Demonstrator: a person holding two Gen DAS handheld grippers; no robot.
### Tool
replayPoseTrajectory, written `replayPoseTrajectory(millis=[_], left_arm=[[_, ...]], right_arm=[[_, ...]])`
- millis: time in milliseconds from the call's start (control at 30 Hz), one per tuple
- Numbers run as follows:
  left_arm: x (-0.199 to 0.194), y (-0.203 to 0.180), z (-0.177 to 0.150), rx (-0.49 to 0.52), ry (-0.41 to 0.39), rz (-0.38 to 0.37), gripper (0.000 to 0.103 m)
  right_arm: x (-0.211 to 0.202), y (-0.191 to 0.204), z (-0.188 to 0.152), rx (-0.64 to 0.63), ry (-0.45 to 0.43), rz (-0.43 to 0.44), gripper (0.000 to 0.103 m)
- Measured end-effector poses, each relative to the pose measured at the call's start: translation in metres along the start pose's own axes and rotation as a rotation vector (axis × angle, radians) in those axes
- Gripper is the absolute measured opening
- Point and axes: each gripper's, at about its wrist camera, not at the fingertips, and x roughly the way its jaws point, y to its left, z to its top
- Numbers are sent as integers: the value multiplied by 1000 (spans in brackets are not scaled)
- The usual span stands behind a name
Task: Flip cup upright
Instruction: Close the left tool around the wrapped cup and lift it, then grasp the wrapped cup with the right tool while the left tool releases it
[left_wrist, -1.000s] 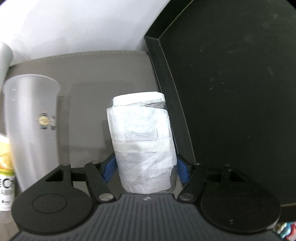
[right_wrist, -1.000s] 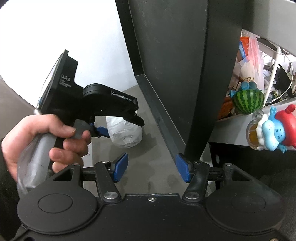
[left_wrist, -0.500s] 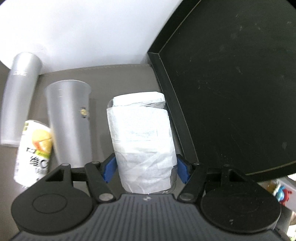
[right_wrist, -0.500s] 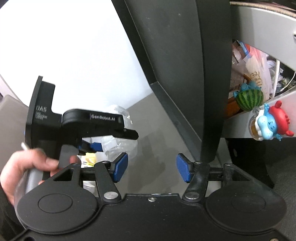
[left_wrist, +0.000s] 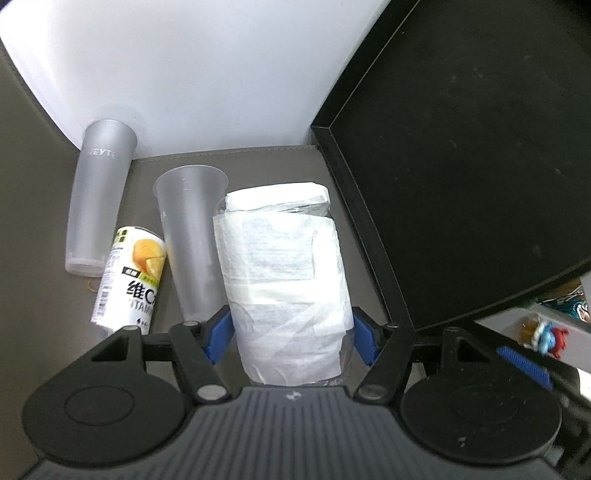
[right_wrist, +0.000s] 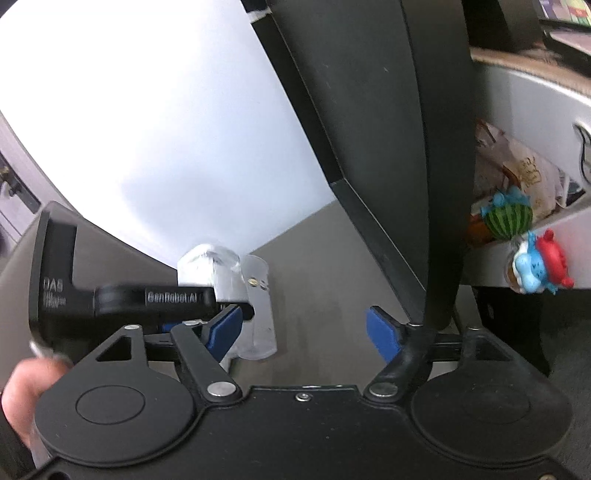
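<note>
My left gripper (left_wrist: 291, 336) is shut on a clear cup wrapped in white tape and paper (left_wrist: 284, 269), holding it between the blue pads, lifted above the grey table (left_wrist: 44, 258). In the right wrist view the same cup (right_wrist: 212, 271) sticks out past the left gripper's black body (right_wrist: 122, 299). My right gripper (right_wrist: 303, 328) is open and empty, to the right of the left one.
Two frosted plastic cups (left_wrist: 192, 240) (left_wrist: 99, 199) and a vitamin C can (left_wrist: 129, 280) stand to the cup's left. A black box wall (left_wrist: 461, 147) rises on the right. A white board (left_wrist: 184, 74) is behind. Toys (right_wrist: 535, 258) hang on a shelf at right.
My left gripper has risen and tilted with the cup, so more of the table, the second frosted cup and the can have come into view. My right gripper has shifted a little.
</note>
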Motion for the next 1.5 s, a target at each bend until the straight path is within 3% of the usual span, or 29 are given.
replayPoseTrajectory(millis=[300,600,833,967,1300,1333,1400,1433,1500], left_arm=[[-37,-9,-35,53,-34,-2,66],[-68,-6,-69,75,-54,-18,66],[-91,-10,-91,103,-73,-37,66],[-103,-11,-101,117,-89,-47,66],[-123,-16,-128,146,-112,-56,66],[-124,-14,-130,146,-114,-55,66],[-126,-13,-135,141,-118,-51,66],[-126,-10,-136,136,-114,-49,67],[-127,-8,-140,121,-105,-34,66]], right_arm=[[-12,9,11,-1,-18,103,82],[-11,22,9,-2,40,236,93],[1,36,2,-4,141,381,103],[8,41,-3,18,215,446,103],[5,55,-16,-16,304,562,102],[3,56,-18,-24,308,566,102],[0,60,-21,-45,323,577,89],[-1,62,-23,-56,332,581,70],[-3,65,-25,-67,348,581,67]])
